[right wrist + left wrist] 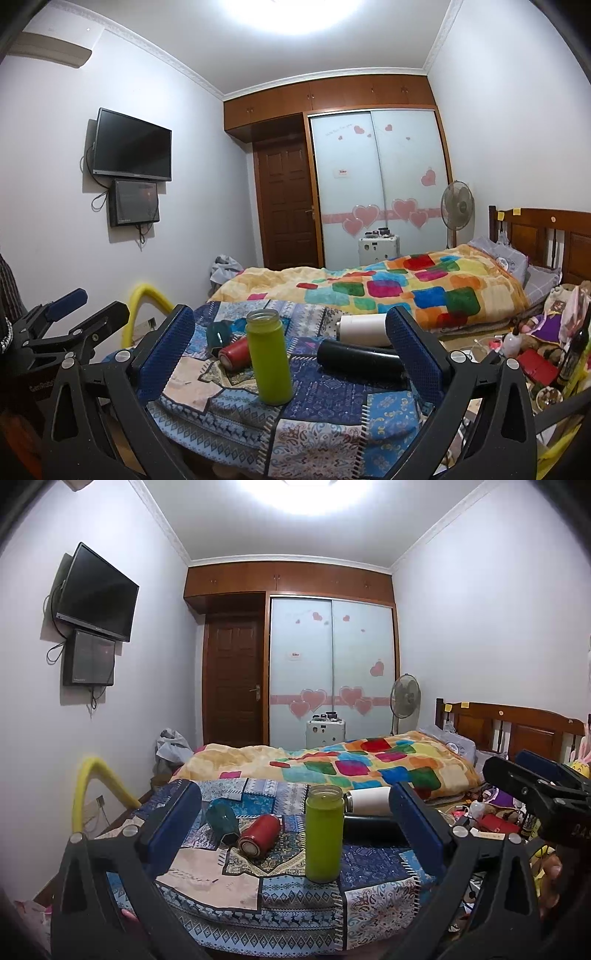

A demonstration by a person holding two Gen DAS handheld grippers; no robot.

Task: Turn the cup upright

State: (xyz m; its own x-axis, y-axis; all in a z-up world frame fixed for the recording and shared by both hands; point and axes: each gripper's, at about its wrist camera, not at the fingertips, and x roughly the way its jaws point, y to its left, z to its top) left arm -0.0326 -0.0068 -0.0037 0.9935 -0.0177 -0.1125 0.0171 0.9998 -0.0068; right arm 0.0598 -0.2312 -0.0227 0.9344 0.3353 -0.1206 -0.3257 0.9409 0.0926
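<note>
Both my claws hang above the near edge of the table (207, 890), which wears a patchwork cloth. My left claw (295, 823) is spread wide, nothing between the blue pads (173, 830). My right claw (290, 350) is the same, released and empty, pads (166, 350) well apart. In the left view the right claw shows at the far right edge; in the right view the left claw sits at the left edge, held apart from the cups.

The green cup (323, 834) stands upright near the front middle of the table, mouth up, no lid. In the right view the green cup (269, 356) sits left of centre.

Four others lie on their sides behind it. The red cup (258, 836) is just left of the green one, base toward me, and seems to touch the teal cup (221, 821) beside it. The black cup (369, 829) lies crosswise to the right of the green one, partly hidden by my right-hand pad. The white cup (369, 799) lies beyond the black one, nearer the bed.

Right view: red cup (234, 354), teal cup (218, 334), black cup (360, 360), white cup (364, 328).

Behind the table, a bed (332, 768) under a colourful blanket, a wardrobe (332, 664) with heart stickers, a fan (405, 696), and a TV (98, 594) on the left wall.
</note>
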